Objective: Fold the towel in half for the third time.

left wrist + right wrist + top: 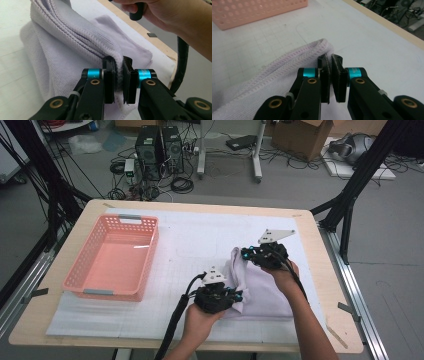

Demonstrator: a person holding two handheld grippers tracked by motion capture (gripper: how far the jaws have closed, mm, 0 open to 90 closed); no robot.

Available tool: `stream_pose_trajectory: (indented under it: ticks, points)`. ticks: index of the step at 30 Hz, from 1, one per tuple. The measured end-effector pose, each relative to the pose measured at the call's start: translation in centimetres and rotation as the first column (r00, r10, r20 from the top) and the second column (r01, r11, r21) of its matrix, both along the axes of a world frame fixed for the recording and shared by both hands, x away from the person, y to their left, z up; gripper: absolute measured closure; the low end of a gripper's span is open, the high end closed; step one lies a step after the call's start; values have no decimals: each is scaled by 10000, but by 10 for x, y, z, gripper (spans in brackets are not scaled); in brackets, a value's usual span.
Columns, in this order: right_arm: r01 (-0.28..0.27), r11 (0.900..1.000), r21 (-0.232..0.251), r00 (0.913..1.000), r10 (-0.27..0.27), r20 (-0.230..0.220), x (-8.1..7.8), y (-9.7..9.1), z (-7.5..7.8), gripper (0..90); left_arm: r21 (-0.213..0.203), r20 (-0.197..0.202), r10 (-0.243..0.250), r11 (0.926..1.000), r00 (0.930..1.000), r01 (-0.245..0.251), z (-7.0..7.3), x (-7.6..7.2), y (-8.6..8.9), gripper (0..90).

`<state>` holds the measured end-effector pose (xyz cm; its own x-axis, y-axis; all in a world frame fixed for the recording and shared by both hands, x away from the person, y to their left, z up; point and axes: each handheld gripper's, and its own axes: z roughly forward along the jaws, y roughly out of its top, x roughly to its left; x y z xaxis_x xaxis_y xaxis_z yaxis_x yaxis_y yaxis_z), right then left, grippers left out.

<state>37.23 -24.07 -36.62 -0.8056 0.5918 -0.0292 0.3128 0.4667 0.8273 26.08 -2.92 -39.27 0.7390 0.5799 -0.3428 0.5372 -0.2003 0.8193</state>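
White matting bears a lilac towel (260,287), folds hiding its underside, pinched by left tongs (119,75) and right tongs (330,72).

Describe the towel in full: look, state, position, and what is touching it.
The towel is pale lilac terry cloth with a stitched, ribbed hem. It lies folded over in layers on the white mat, right of the pink basket. The left gripper is shut on its near edge and the right gripper on its far corner, lifting that side into a raised fold.
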Motion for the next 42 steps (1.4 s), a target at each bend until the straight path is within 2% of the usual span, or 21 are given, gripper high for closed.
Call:
stream_pose_trajectory:
  ticks: [7, 11, 14, 16, 17, 21, 23, 26, 28, 30, 32, 34, 37, 39, 40, 42]
  points:
    - [571, 9984, -15, 9984, -571, -53, -4, -31, -10, 863, 194, -111, -252, 9995, 9996, 254, -9, 6, -35, 814]
    - [902, 9959, -96, 9957, -903, -206, -5, -45, -15, 863, 226, -165, -329, 9992, 9993, 333, -12, 9, -49, 812]
    - [1133, 9935, -104, 9934, -1135, -152, -6, -55, -18, 863, 217, -131, -346, 9992, 9993, 348, -14, 10, -58, 799]
    - [1300, 9914, -137, 9913, -1302, -176, -6, -62, -21, 863, 209, 100, -400, 9990, 9992, 398, -15, 8, -61, 741]
    - [1370, 9904, -205, 9903, -1374, -196, -6, -65, -23, 863, 257, 221, -406, 9989, 9989, 400, -15, 7, -60, 666]
    - [1679, 9855, -241, 9852, -1686, -308, -8, -78, -32, 863, 212, 966, -238, 9995, 9950, 218, -8, 2, -49, 421]
    - [1784, 9836, -253, 9834, -1791, -304, -10, -82, -35, 863, 76, 1358, -64, 10000, 9907, 54, -3, 0, -38, 385]
    - [1978, 9798, -297, 9794, -1988, -351, -13, -89, -37, 861, -16, 1734, 127, 9999, 9848, -126, 1, -1, -21, 355]
    - [2264, 9737, -267, 9731, -2273, -384, -16, -93, -39, 840, -58, 1788, 291, 9996, 9835, -285, 1, 0, -10, 351]
    - [2658, 9638, -190, 9626, -2664, -491, -21, -99, -41, 744, -44, 1907, 485, 9988, 9805, -485, -1, 2, 1, 343]
    - [2982, 9545, 51, 9522, -2972, -704, -27, -106, -41, 667, -69, 1872, 621, 9981, 9804, -619, -4, 4, 11, 339]
    - [3349, 9420, 200, 9401, -3326, -751, -36, -115, -39, 612, -69, 1892, 746, 9972, 9791, -746, -9, 5, 20, 338]
    - [3619, 9306, 554, 9311, -3578, -707, -55, -125, -35, 559, -9, 1905, 888, 9959, 9777, -903, -15, 6, 33, 327]
    - [3626, 9277, 892, 9312, -3567, -748, -70, -129, -33, 533, -33, 1893, 964, 9952, 9772, -975, -19, 6, 41, 318]
    - [3597, 9289, 880, 9322, -3538, -758, -77, -129, -34, 514, -15, 1886, 1003, 9948, 9769, -1019, -21, 6, 44, 314]
    - [3383, 9371, 857, 9389, -3300, -977, -90, -126, -37, 471, 36, 1901, 1053, 9942, 9761, -1079, -26, 6, 52, 303]
